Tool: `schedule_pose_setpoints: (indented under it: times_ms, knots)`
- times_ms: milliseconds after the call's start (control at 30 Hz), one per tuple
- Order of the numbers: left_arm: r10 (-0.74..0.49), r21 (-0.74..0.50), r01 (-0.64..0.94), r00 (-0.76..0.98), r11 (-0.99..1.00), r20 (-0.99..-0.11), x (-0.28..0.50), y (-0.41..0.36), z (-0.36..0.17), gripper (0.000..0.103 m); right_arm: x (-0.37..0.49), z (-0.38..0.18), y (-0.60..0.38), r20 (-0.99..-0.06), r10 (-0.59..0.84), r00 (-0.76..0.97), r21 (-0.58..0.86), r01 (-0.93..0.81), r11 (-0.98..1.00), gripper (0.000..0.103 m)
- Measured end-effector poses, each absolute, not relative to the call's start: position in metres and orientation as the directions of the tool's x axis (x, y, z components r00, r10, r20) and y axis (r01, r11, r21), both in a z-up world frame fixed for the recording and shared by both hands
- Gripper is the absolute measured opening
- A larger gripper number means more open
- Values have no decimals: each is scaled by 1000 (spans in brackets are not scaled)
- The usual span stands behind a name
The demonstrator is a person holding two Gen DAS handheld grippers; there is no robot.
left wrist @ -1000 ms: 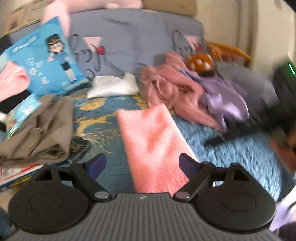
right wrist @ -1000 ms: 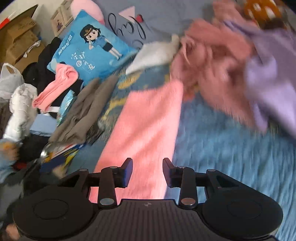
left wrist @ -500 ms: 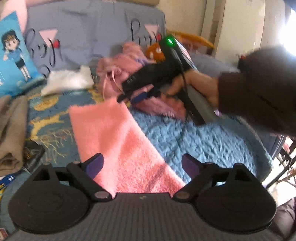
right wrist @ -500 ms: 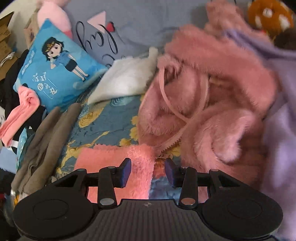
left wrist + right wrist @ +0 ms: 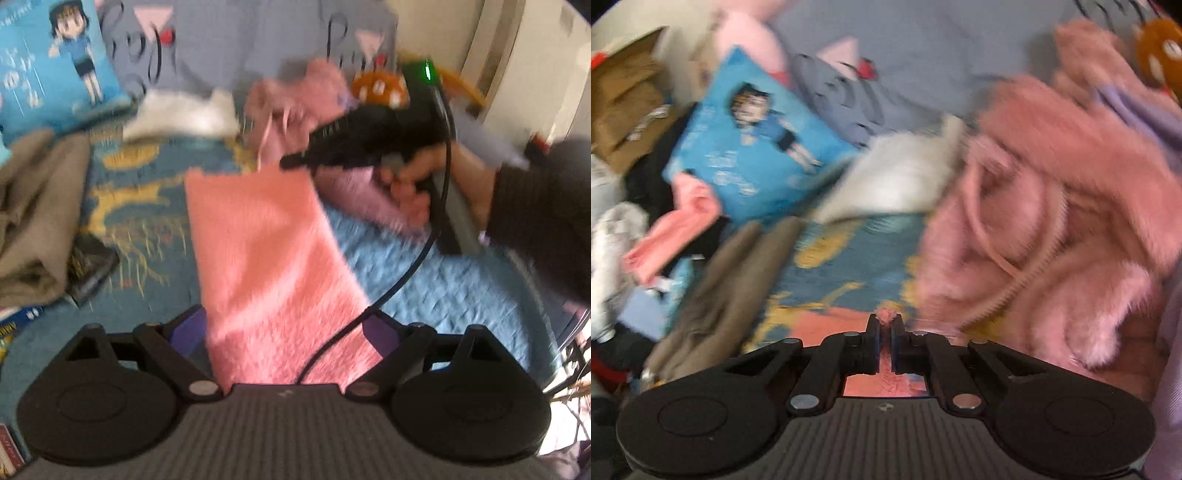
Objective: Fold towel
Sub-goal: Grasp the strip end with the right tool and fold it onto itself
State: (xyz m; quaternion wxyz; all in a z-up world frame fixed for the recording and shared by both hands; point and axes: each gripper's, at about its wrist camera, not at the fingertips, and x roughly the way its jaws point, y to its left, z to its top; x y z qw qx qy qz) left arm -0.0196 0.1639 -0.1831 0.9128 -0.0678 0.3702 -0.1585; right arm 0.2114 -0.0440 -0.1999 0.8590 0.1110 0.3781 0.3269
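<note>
The towel (image 5: 273,258) lies flat on the bedspread (image 5: 436,288), long axis running away from the left gripper (image 5: 284,332), whose jaws are spread wide astride its near end. At the far end, the right gripper (image 5: 885,325) is clenched on the towel's corner, reaching in level from the right, held by a hand (image 5: 424,173).

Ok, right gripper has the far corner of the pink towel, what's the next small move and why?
Probably lift that corner and draw it toward the near end: the right gripper is shut on the towel, which lies flat, and the left gripper is open, gripping nothing.
</note>
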Motion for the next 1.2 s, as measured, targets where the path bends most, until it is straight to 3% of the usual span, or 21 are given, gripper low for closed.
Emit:
schedule_pose_setpoints:
  times_ms: [167,367,533,900,1133,1200]
  knots:
    - [-369,-359,184,742,915,-559,-36,198,-163,94,176,-167,-37,-514,734,444,396,-636,662,5]
    - [-415,-499,185,816,846,-401,-81,251,-141,100,120,-153,-30,-525,793,310,318,-792,520,5]
    - [-419,-581,171,848,796,-324,-117,281,-136,100,77,-153,-32,-548,813,197,299,-862,410,5]
    - [-394,-590,118,843,799,-365,-119,285,-143,100,27,-208,-62,-614,785,85,424,-803,419,5]
    - [-388,-576,109,836,810,-388,-114,278,-146,100,41,-187,-96,-419,898,133,583,-719,378,5]
    - [-389,-576,107,834,810,-391,-113,279,-147,100,43,-190,-97,-439,891,116,586,-714,382,5]
